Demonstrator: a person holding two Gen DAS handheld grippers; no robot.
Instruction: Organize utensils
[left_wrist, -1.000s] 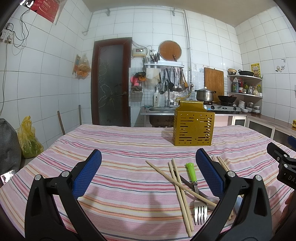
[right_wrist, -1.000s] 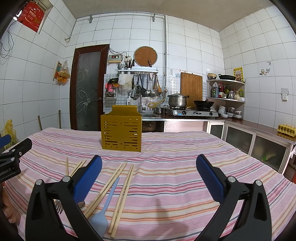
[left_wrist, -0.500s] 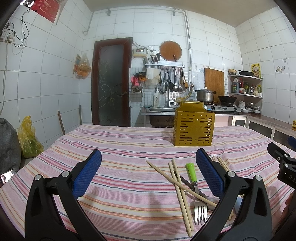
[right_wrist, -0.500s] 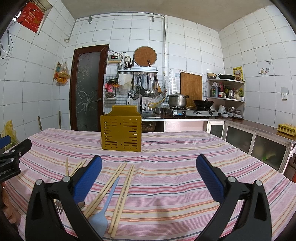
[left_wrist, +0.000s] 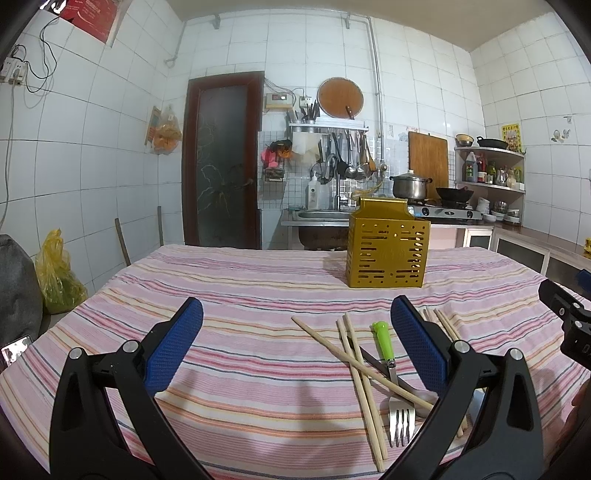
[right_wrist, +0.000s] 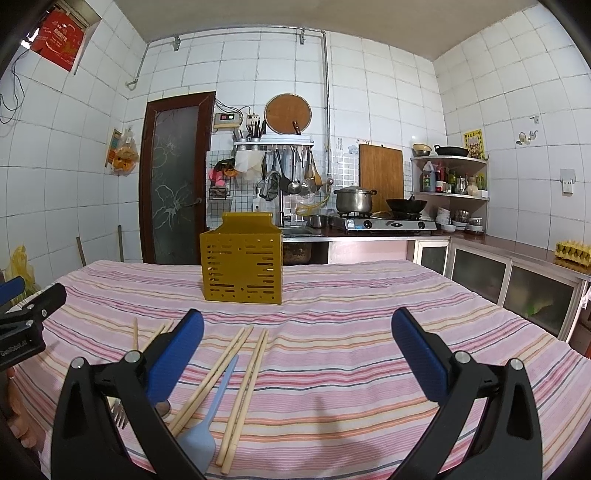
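A yellow slotted utensil holder (left_wrist: 388, 251) (right_wrist: 242, 260) stands upright on the striped tablecloth, empty as far as I can see. In front of it lie several wooden chopsticks (left_wrist: 360, 369) (right_wrist: 212, 373), a green-handled fork (left_wrist: 389, 365) and a pale blue spoon (right_wrist: 210, 413). My left gripper (left_wrist: 295, 354) hovers open above the cloth, with the fork and chopsticks beside its right finger. My right gripper (right_wrist: 295, 356) is open too, with the spoon and chopsticks just inside its left finger. Each gripper shows at the edge of the other's view.
The table (left_wrist: 229, 288) is covered by a pink striped cloth. Behind it are a sink, a counter with a pot (right_wrist: 352, 197) and a wok on a stove, and a brown door (left_wrist: 221, 162). A yellow bag (left_wrist: 59, 273) sits on the floor at left.
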